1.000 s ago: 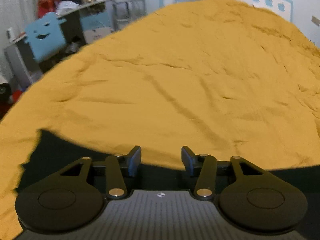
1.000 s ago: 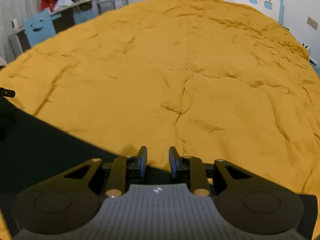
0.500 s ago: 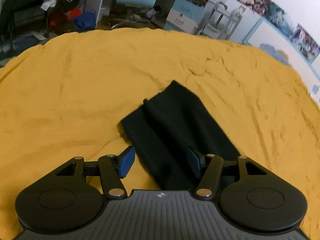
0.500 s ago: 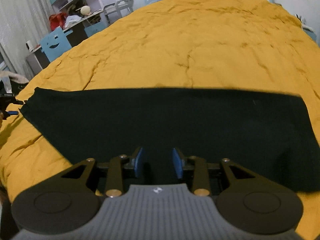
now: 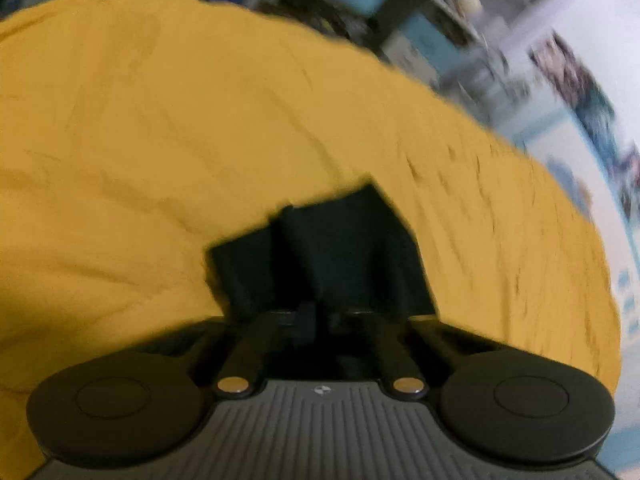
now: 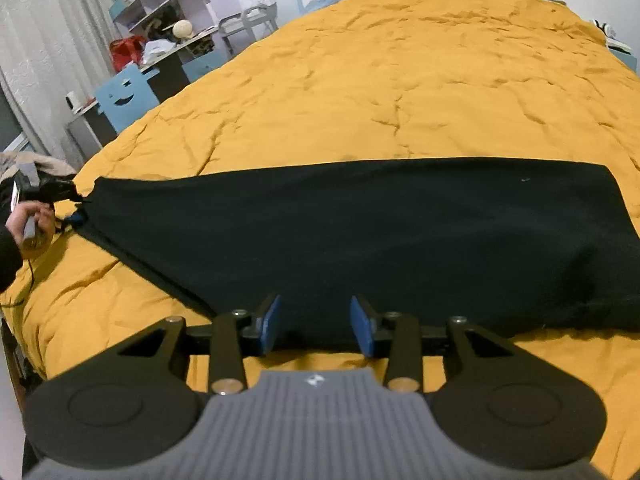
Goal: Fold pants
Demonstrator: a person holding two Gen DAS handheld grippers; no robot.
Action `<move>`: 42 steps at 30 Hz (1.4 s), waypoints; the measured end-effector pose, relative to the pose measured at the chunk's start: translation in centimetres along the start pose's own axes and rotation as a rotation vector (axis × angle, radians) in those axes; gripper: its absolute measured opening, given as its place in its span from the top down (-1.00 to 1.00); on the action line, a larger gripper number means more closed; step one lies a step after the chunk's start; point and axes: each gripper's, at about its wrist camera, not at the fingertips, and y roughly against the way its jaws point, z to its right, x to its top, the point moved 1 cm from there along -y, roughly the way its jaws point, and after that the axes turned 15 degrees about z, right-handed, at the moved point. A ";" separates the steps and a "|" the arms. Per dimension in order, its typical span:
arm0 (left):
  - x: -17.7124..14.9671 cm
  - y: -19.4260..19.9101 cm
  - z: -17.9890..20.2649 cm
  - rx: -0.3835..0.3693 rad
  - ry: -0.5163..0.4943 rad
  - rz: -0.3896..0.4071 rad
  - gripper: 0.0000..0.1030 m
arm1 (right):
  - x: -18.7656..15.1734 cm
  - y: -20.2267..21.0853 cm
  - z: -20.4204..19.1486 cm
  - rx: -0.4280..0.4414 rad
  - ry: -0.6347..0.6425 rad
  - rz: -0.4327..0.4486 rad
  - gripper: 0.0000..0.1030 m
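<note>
Black pants (image 6: pixel 360 236) lie across the yellow bed (image 6: pixel 400 80). Left gripper (image 5: pixel 320 316): fingers clamped on the pants' end. Right gripper (image 6: pixel 316 324): fingers apart, opening, lower centre, pants' edge between them.

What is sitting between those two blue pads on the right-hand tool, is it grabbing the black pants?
Not gripping. In the right wrist view the right gripper has its jaws opening, and only the near edge of the black pants, lying on the yellow bedspread, shows between them; the pads do not press it.
</note>
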 end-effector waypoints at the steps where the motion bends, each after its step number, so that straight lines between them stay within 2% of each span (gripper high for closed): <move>1: 0.2 0.8 -0.3 -0.042 0.040 0.037 0.98 | 0.0 0.1 -0.1 -0.002 0.008 0.003 0.30; 3: 0.1 2.8 -0.5 -0.107 0.059 0.088 0.98 | 0.2 0.2 0.0 -0.001 -0.001 0.008 0.30; 4: 0.2 3.3 -0.4 -0.111 0.043 0.100 0.98 | 0.2 0.2 0.1 0.001 -0.010 0.008 0.30; 7: 0.3 2.6 -1.0 -0.048 0.011 0.078 0.98 | -0.1 0.0 0.1 0.004 -0.001 -0.003 0.30; 9: -0.1 1.1 -1.9 0.067 -0.017 0.030 0.95 | -0.2 -0.2 0.1 0.003 0.002 -0.009 0.30; 10: -0.4 0.5 -2.6 0.088 -0.024 0.022 0.83 | -0.2 -0.2 0.2 0.003 -0.002 -0.009 0.30; 13: -0.4 0.1 -3.8 0.033 0.043 0.042 0.82 | -0.3 -0.1 0.2 -0.003 0.006 -0.008 0.30; 15: -0.4 1.0 -4.1 0.048 0.075 0.098 0.76 | -0.5 -0.1 0.0 -0.004 0.044 -0.006 0.30; 17: -0.3 2.7 -3.7 0.101 0.062 0.157 0.56 | -1.0 -0.4 -0.4 -0.022 0.119 0.006 0.29; 19: -1.3 5.1 -3.1 0.136 0.005 0.232 -0.12 | -2.0 -1.3 -0.7 -0.040 0.159 -0.003 0.29; 20: -1.9 6.0 -2.6 0.118 -0.035 0.246 -0.19 | -2.4 -1.7 -0.9 -0.050 0.173 -0.008 0.30; 21: -2.6 6.4 -2.1 0.101 -0.075 0.244 -0.26 | -2.8 -2.0 -1.4 -0.055 0.192 0.002 0.30; 23: -3.5 6.4 -1.5 0.074 -0.111 0.182 -0.26 | -3.1 -2.0 -2.9 -0.052 0.256 0.036 0.30; 26: -4.5 6.4 -1.5 0.024 -0.053 0.065 -0.32 | -3.7 -1.5 -5.4 0.020 0.374 0.070 0.30; 28: -4.9 5.9 -1.3 -0.011 -0.027 0.012 -0.48 | -4.2 -1.1 -6.9 0.065 0.470 0.071 0.30; 30: -5.3 5.0 -0.7 -0.021 -0.035 -0.022 -0.60 | -4.9 -1.9 -7.7 0.041 0.556 0.047 0.31; 31: -5.3 4.4 -0.6 -0.017 -0.044 -0.038 -0.65 | -5.3 -2.6 -7.9 0.006 0.588 0.022 0.40; 32: -5.6 3.9 -0.4 -0.006 -0.048 -0.050 -0.65 | -5.6 -3.3 -8.0 -0.024 0.613 0.006 0.89; 34: -5.4 3.4 -0.6 0.021 -0.018 -0.060 -0.60 | -5.7 -3.6 -7.8 -0.015 0.620 0.001 0.97; 36: -5.2 4.2 -1.3 0.036 0.070 -0.046 -0.51 | -5.4 -2.8 -7.8 0.004 0.646 0.011 1.00; 38: -4.8 4.8 -2.0 0.013 0.141 -0.044 -0.50 | -5.0 -1.4 -7.8 0.030 0.671 0.027 1.00; 40: -4.4 5.4 -2.6 -0.009 0.139 -0.042 -0.50 | -4.6 0.3 -7.5 0.064 0.658 0.038 1.00; 42: -4.4 5.5 -3.2 -0.011 0.120 -0.038 -0.50 | -5.0 0.5 -6.8 0.075 0.663 0.001 1.00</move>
